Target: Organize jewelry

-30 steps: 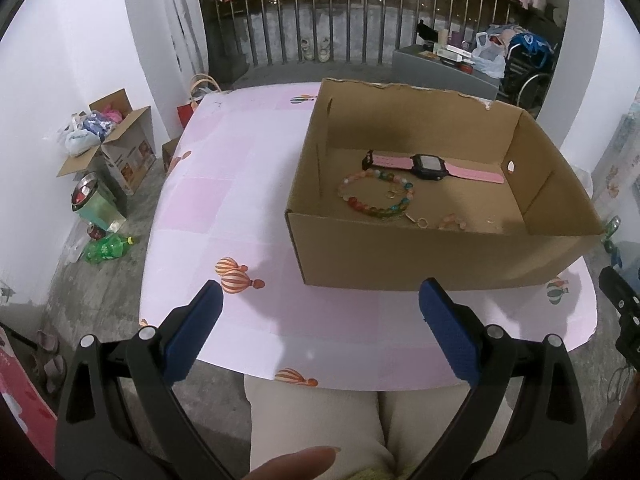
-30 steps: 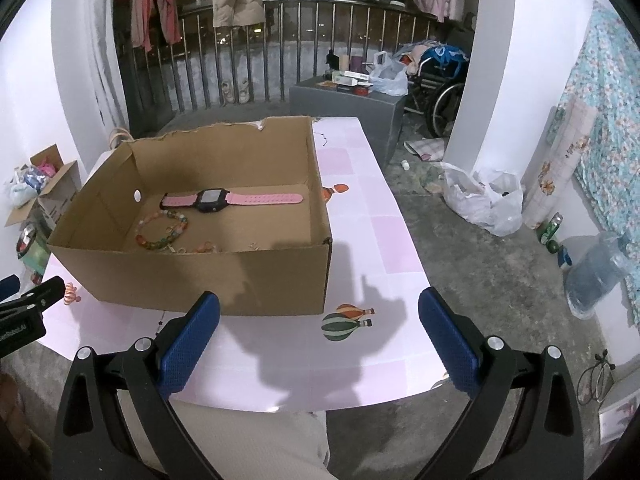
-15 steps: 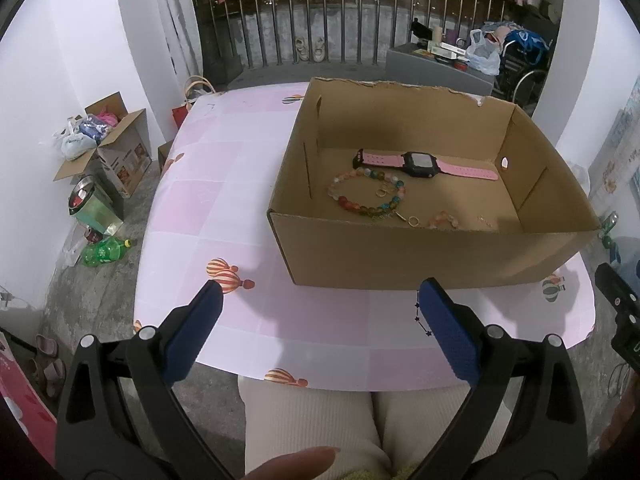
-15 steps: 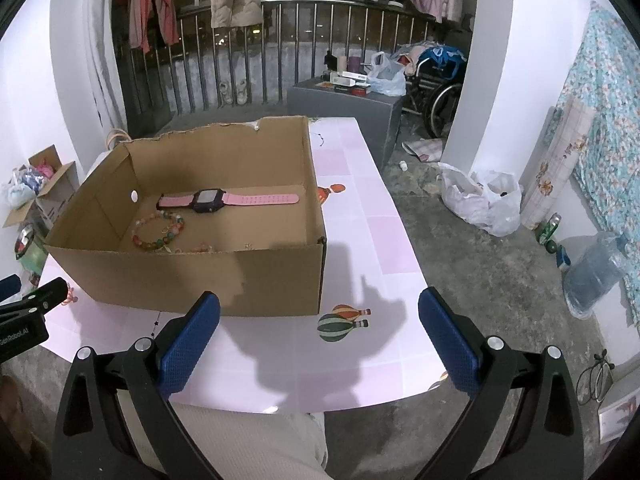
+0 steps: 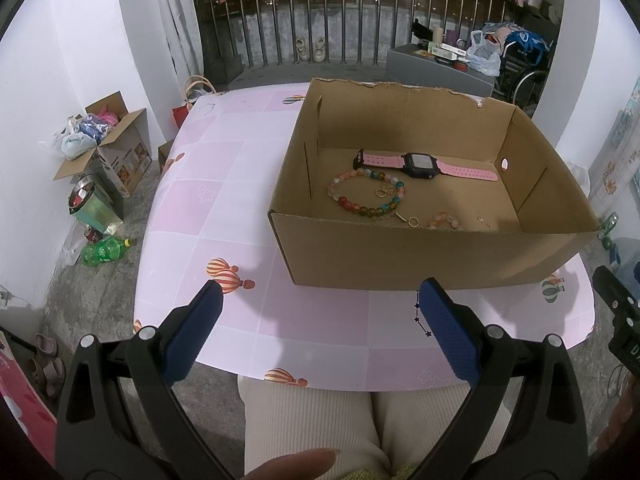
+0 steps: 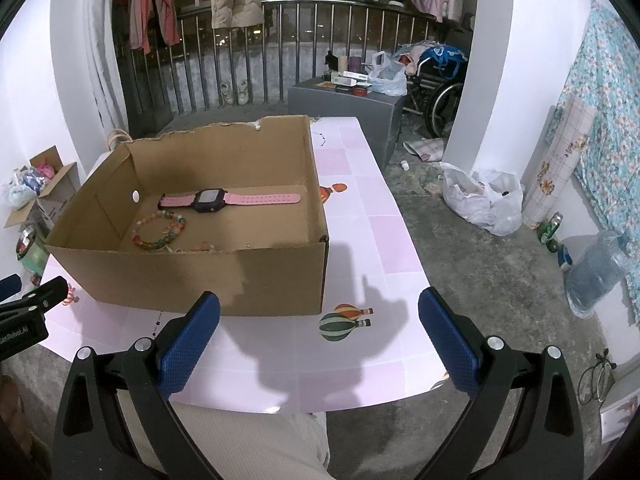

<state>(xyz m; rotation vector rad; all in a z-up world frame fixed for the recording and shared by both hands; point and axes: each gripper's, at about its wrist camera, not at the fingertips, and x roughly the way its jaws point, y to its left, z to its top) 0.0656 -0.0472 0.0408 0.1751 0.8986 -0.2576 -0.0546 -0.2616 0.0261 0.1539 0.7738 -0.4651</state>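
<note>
At the bottom of each frame, the left gripper (image 5: 318,308) and right gripper (image 6: 319,320) are held wide apart, empty. Beyond, mid-frame, the jewelry – bracelet (image 5: 366,196), watch (image 5: 422,165) – lies inside the box (image 5: 420,256); the tall wall could be snagged, the small rings (image 5: 385,192) fumbled.

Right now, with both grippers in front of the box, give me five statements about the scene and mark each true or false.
1. The pink watch lies inside the cardboard box. True.
2. The left gripper is shut on the beaded bracelet. False: it is open and empty; the bracelet lies on the box floor.
3. The bracelet sits nearer the box's front wall than the watch does. True.
4. The right gripper is reaching inside the box. False: it is open, outside the box, over the pink tablecloth.
5. The box has a closed lid. False: its top is open.
</note>
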